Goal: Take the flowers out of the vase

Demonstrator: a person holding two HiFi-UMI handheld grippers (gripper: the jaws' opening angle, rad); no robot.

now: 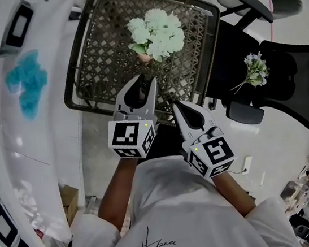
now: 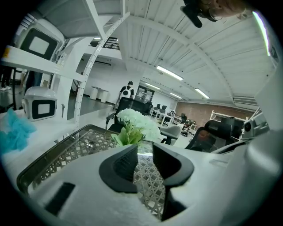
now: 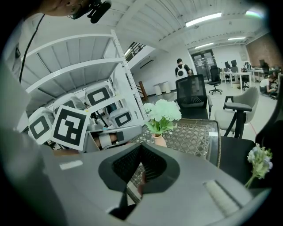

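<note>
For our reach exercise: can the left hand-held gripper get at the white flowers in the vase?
Probably yes: the left hand-held gripper points at the white flowers across the lattice tabletop, jaws apart, nothing in between.

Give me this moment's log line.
left gripper open, empty | right gripper shut, empty | pale green flower bunch in small pinkish vase, untouched

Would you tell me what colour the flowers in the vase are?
The flowers are whitish-green, best in the head view.
</note>
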